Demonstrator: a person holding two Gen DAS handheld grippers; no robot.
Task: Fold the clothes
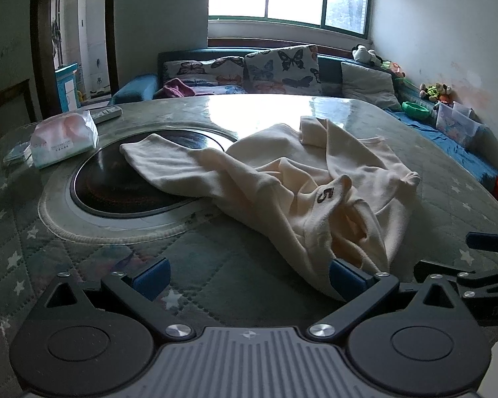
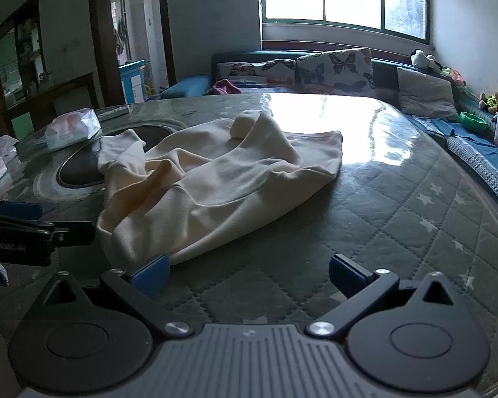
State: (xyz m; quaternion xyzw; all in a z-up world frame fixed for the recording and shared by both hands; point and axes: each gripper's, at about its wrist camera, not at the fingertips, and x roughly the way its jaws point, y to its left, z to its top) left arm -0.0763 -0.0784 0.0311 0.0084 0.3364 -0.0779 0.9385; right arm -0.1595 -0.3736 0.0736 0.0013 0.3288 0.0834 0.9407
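— Jaws first: how do they stand?

— Both spread wide, holding nothing. The left gripper [image 1: 247, 278] has its right blue pad at the hem of the crumpled cream knit sweater [image 1: 282, 179]; the right gripper [image 2: 247, 275] sits low in its frame, hem by its left pad.

— And the sweater?

— Mid-frame on the green quilted star-patterned tablecloth [image 2: 398, 205], one sleeve over the dark round inset [image 1: 96, 185].

— Advice?

— I'd pinch one hem layer each, then spread it flat.

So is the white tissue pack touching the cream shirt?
Apart. In the left wrist view the tissue pack sits left of the cream shirt, with bare dark round plate and table cover between them. The right wrist view shows the same gap.
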